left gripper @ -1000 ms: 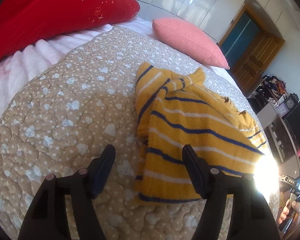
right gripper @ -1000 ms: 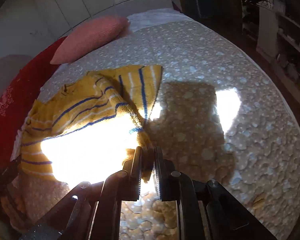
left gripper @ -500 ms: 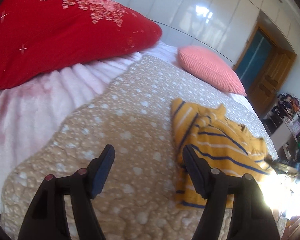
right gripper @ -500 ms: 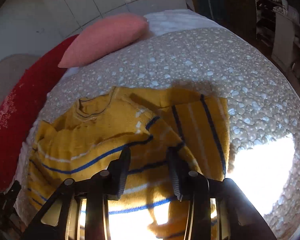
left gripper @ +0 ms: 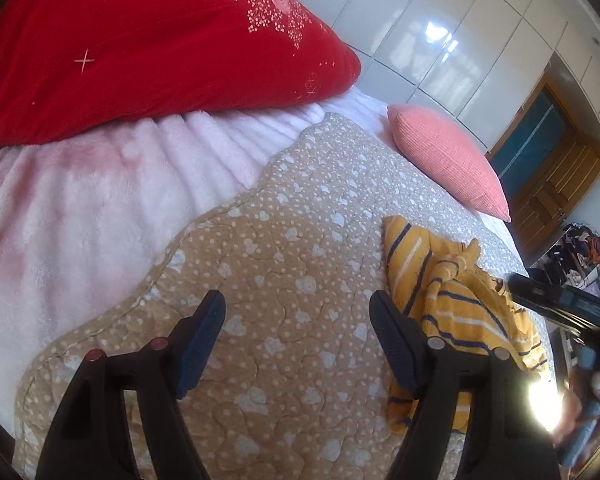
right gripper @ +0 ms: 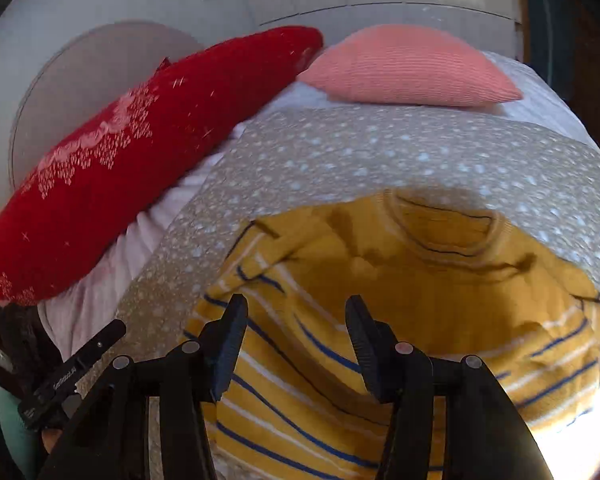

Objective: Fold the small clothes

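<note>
**Both grippers released over bed, striped sweater lying on quilt**

Left wrist view: red embroidered pillow (left gripper: pixel 148 40) far left/top, resting on a pale pink fleece blanket (left gripper: pixel 80 208). Tan quilt (left gripper: pixel 284 280) with white hearts and dots covers the bed middle. Left gripper (left gripper: pixel 296 332) hovers over bare quilt, jaws spread wide, nothing between them. Yellow sweater (left gripper: pixel 452 300) with navy and white stripes lies rumpled on the quilt just right of the right-hand finger, partly hidden behind it. Coral pillow (left gripper: pixel 448 160) sits beyond the sweater near the white wardrobe doors (left gripper: pixel 460 40). Wooden door (left gripper: pixel 552 168) far right. Right gripper's black body shows at the right edge, above the sweater's far side.

Right wrist view: red embroidered pillow (right gripper: pixel 140 152) left, coral pillow (right gripper: pixel 408 68) top centre, their ends close together. Yellow sweater (right gripper: pixel 420 288) spread on the quilt (right gripper: pixel 380 148), neckline up, one side folded over the body. Right gripper (right gripper: pixel 296 340) directly over the sweater's lower striped part, jaws apart, no cloth pinched. Sun glare bottom right.
</note>
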Demonstrator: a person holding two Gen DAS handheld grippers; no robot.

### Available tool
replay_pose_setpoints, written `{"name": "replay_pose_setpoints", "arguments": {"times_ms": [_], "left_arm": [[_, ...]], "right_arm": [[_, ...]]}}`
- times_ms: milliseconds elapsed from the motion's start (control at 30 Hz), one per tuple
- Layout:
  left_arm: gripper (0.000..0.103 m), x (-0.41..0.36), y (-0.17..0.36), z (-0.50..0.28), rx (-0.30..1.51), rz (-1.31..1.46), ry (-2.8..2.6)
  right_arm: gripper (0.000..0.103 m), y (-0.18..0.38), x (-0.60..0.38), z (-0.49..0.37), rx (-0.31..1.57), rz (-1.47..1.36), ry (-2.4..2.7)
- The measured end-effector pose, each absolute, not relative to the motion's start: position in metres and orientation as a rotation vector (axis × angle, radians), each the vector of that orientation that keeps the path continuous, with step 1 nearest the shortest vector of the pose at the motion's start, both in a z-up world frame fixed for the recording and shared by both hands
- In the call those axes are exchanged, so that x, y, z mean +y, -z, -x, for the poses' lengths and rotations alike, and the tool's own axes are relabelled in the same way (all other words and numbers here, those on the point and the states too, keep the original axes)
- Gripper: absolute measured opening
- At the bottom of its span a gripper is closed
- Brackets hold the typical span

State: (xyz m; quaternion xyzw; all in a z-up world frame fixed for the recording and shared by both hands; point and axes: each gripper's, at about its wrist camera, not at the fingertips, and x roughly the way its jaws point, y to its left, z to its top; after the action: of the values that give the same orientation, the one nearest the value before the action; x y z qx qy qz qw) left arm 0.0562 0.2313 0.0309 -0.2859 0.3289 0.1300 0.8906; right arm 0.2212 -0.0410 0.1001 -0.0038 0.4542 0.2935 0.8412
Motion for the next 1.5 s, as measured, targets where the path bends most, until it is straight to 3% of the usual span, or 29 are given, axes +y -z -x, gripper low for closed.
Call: {"name": "replay_pose_setpoints", "arguments": {"times_ms": [67,167,267,333,367,533,600,767,1133,1500], "left_arm": [[0.074,0.234,-0.031,-0.055,0.679,0.599,-0.266],[0.074,0.239,-0.029,-0.054,0.683,0.616,-0.263],[0.074,0.243,-0.029,-0.052,0.685,0.624,-0.258],[0.074,0.243,-0.027,-0.054,0.691,0.613,-0.265],[0.074,0.244,-0.027,-0.054,0.696,0.612,-0.265],[0.074,0.238,-0.028,-0.057,0.701,0.556,-0.304],[0.074,0.231,-0.032,-0.056,0.691,0.508,-0.339],[0.08,0.212,-0.044,-0.053,0.647,0.39,-0.412],[0.082,0.186,-0.045,-0.058,0.656,0.284,-0.422],[0.082,0.236,-0.037,-0.049,0.678,0.453,-0.523]], "right_arm": [[0.044,-0.077,-0.006,-0.237,1.005,0.085,-0.599],[0.042,-0.047,0.034,-0.267,1.066,0.148,-0.522],[0.045,-0.03,0.058,-0.287,1.11,0.104,-0.542],[0.055,-0.024,0.073,-0.292,1.134,0.082,-0.591],[0.06,-0.024,0.078,-0.293,1.133,0.091,-0.606],[0.061,-0.055,0.068,-0.267,1.034,0.043,-0.661],[0.069,-0.07,0.051,-0.251,0.995,0.004,-0.674],[0.076,-0.086,0.001,-0.208,0.963,-0.027,-0.673],[0.079,-0.08,-0.052,-0.174,0.982,-0.029,-0.654],[0.081,-0.066,0.036,-0.185,0.988,0.089,-0.695]]}}
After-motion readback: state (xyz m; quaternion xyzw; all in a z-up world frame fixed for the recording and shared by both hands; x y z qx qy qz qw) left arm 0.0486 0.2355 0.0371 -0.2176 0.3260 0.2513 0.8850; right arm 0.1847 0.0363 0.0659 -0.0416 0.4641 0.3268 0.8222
